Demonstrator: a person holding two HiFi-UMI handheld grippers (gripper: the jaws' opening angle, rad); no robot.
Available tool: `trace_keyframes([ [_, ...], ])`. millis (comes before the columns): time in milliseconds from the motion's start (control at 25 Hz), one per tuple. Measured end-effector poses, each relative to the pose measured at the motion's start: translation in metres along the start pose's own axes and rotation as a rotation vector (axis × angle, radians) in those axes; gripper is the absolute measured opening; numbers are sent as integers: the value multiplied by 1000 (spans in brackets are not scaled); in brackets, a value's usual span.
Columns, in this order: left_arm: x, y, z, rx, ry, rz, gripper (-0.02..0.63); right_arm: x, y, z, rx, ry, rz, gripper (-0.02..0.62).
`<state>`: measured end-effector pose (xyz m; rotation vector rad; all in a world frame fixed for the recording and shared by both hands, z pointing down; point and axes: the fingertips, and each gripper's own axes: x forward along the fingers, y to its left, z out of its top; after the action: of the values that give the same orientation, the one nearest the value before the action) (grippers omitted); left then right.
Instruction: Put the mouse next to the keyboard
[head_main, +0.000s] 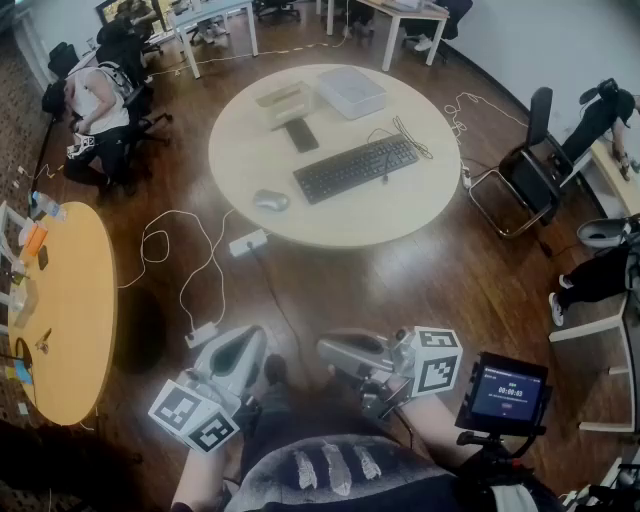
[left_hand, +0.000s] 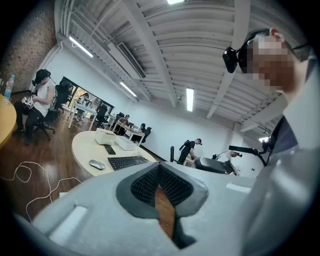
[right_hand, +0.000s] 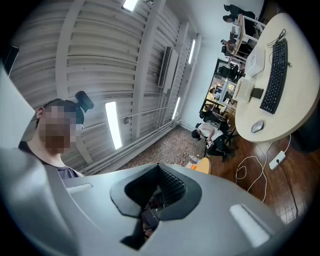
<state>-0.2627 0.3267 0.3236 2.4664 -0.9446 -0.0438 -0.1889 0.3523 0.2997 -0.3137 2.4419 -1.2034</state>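
Observation:
A grey mouse (head_main: 271, 200) lies on the round beige table (head_main: 330, 236), near its front left edge. The black keyboard (head_main: 355, 167) sits to its right, a gap apart, angled across the table's middle. Both grippers are held low by the person's body, far from the table. My left gripper (head_main: 252, 338) is shut with nothing in it, and so is my right gripper (head_main: 325, 350). The left gripper view shows its closed jaws (left_hand: 162, 192) with the mouse (left_hand: 97, 164) and keyboard (left_hand: 127, 162) far beyond. The right gripper view is rolled sideways, with the mouse (right_hand: 257, 126) and keyboard (right_hand: 275, 77) at upper right.
A dark phone (head_main: 301, 134), a beige box (head_main: 283, 103) and a white box (head_main: 352, 92) lie behind the keyboard. A power strip (head_main: 248, 242) and white cables trail on the wood floor. A chair (head_main: 520, 175) stands right, another round table (head_main: 70, 310) left, a small screen (head_main: 508, 392) lower right.

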Motion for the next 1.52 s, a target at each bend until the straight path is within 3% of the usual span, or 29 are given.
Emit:
trace_keyframes([
  [200, 7, 22, 12, 26, 5, -24, -2, 23, -7, 8, 3, 17, -4, -2],
  [440, 19, 66, 40, -25, -8, -142, -2, 81, -25, 24, -22, 44, -50, -2],
  [720, 16, 124, 59, -63, 41, -267, -2, 151, -41, 21, -98, 64, -168, -2],
  [920, 44, 142, 62, -82, 40, -335, -2, 149, -78, 30, -101, 47, -294, -2],
  [1040, 62, 142, 61, -105, 46, -340, -2, 139, -92, 45, -96, 17, -328, -2],
  [1160, 81, 143, 64, -63, 61, -333, -2, 129, -109, 63, -91, 2, -309, -2],
  [1360, 120, 142, 55, -53, 61, -232, -2, 108, -128, 95, -26, 3, -153, -2],
  [1520, 164, 120, 52, -14, 77, -168, -2, 72, -134, 123, -27, 27, -90, -2],
])
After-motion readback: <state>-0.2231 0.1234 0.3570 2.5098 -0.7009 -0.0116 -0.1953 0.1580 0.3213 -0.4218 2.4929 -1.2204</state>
